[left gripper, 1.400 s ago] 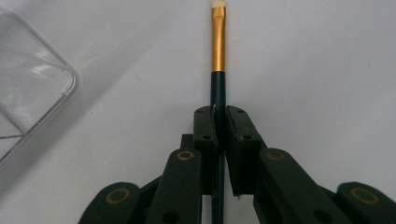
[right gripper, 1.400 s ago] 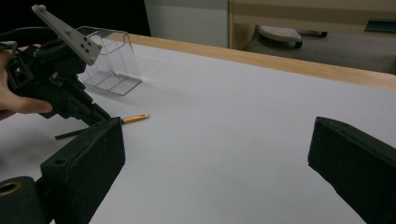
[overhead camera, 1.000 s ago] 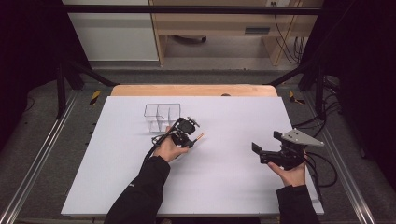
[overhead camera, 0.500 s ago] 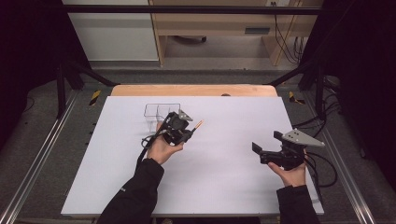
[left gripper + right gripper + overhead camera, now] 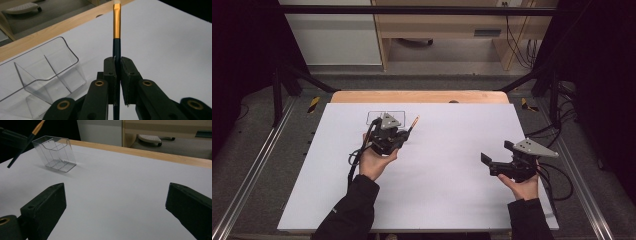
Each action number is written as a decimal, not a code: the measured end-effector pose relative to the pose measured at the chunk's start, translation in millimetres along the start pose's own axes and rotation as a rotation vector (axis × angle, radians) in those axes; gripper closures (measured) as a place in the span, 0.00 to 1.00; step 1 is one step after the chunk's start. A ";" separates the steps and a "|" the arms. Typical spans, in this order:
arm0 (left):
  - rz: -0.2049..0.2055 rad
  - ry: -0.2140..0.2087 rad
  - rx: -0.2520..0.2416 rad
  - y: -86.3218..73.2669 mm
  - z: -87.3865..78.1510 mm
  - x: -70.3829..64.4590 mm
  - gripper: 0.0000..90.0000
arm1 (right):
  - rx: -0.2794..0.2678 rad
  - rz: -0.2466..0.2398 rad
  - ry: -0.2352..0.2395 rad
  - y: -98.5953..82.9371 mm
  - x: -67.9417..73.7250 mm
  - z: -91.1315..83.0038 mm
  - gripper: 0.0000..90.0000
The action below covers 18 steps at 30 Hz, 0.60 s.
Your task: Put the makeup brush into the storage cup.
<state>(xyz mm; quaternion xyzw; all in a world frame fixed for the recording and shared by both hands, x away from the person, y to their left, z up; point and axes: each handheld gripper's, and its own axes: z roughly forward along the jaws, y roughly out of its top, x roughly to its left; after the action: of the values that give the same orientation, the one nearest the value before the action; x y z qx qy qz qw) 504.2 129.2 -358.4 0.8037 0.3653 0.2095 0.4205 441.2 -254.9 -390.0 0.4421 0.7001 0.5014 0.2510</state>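
Observation:
My left gripper (image 5: 400, 136) (image 5: 118, 63) is shut on a brush (image 5: 116, 25) with a dark handle, a gold ferrule and a pale tip. The brush (image 5: 413, 123) sticks out to the back right, held above the white table. A clear plastic holder (image 5: 376, 117) (image 5: 47, 72) with compartments stands just behind and left of that gripper, partly hidden by it in the high view. My right gripper (image 5: 497, 153) (image 5: 116, 188) hovers open at the right of the table with nothing between its jaws. In the right gripper view the holder (image 5: 56, 152) and the brush (image 5: 27, 140) lie far off at the left.
The white table top (image 5: 447, 190) has a wooden strip (image 5: 422, 96) along its far edge. Cables trail from both grippers. Metal frame rails (image 5: 257, 165) run along each side, and a cabinet (image 5: 442, 25) stands beyond the table.
My left gripper has carried the brush back and to the left, close to the clear holder. The right gripper has stayed where it was, still open.

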 end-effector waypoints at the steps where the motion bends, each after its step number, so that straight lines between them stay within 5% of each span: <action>1: -0.007 0.004 -0.025 -1.5 -3.0 0.7 0.92 | 0.002 -0.003 -0.002 -0.1 -0.1 0.1 0.04; 9: -0.068 0.047 -0.135 -10.4 -18.3 9.8 0.92 | 0.010 -0.007 -0.002 -1.1 1.1 2.2 0.04; 18: -0.098 0.079 -0.202 -11.9 -28.3 18.1 0.92 | 0.017 -0.010 -0.003 -1.8 2.2 4.1 0.04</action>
<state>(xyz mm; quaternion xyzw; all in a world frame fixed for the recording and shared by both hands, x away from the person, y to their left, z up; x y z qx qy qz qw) 492.8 162.3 -351.9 0.7296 0.3975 0.2558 0.4942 442.7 -251.2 -393.1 0.4416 0.7061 0.4936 0.2506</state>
